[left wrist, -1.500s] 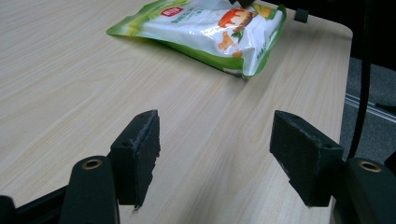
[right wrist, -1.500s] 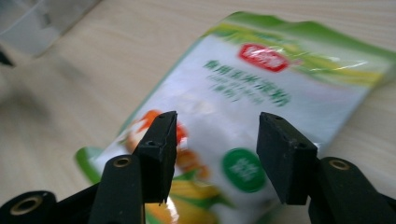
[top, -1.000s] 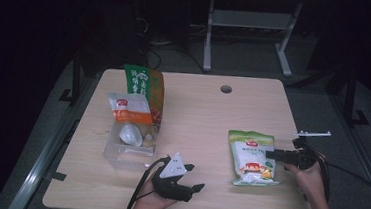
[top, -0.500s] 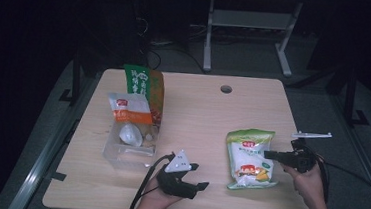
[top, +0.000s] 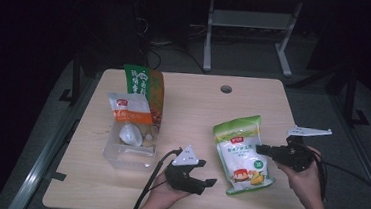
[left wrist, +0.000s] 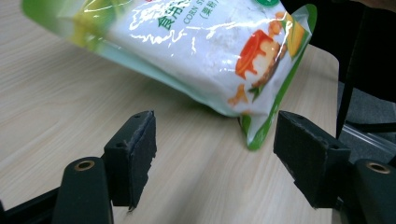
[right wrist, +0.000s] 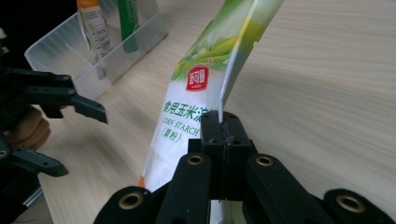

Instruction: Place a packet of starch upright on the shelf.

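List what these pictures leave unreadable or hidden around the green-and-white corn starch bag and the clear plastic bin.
- Green-and-white corn starch bag: top cut off by the left gripper view's upper edge.
- Bag's edge inside the right gripper: covered by the shut pads in the right gripper view.
- Clear plastic bin: the white item inside is too small to identify in the high view.
- Orange-labelled packet: print too small to read there.

A green-and-white corn starch pouch (top: 242, 154) sits right of centre on the table, its right edge lifted and its near corner resting on the wood.
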Demonstrator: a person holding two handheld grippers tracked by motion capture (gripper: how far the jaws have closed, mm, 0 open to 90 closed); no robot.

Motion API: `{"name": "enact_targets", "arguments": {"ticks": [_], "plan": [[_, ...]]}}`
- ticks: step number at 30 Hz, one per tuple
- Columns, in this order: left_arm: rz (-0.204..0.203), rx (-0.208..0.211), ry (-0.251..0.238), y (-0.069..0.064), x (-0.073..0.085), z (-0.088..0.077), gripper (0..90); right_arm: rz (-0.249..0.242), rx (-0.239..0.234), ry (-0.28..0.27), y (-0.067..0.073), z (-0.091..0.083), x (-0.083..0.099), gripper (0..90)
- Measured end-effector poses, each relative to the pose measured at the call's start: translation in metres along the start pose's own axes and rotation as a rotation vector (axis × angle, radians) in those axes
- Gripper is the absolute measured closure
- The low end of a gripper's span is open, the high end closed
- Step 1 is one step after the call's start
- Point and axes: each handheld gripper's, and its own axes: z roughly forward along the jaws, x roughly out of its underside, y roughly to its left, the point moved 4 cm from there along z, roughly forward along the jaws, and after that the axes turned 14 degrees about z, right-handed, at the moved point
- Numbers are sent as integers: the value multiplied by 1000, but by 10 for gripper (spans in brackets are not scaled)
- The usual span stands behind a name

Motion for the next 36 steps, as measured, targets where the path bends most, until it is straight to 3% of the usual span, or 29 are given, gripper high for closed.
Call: {"name": "enact_targets", "arguments": {"ticks": [9,14,20,25,26,30,32,35,36], "plan": [[-68,25,-4,7,-11,35,272,-33,-34,-28,6,-6,1,898],[-106,43,-5,13,-11,46,266,-54,-49,-42,9,-8,0,898],[-203,109,-37,21,-11,51,360,-62,-75,-48,15,-8,-1,898],[-207,105,-21,23,-8,51,299,-83,-74,-48,20,-9,-2,898],[-223,83,-22,24,-7,50,275,-83,-81,-54,21,-10,-3,898],[-237,97,-22,25,-6,52,252,-94,-102,-57,25,-9,-4,898],[-228,117,-44,24,-8,51,324,-96,-101,-59,27,-8,-4,898],[-209,112,-64,24,-11,48,469,-97,-100,-60,28,-7,-5,898],[-202,104,-77,25,-13,46,469,-95,-105,-62,28,-7,-5,899]]}}
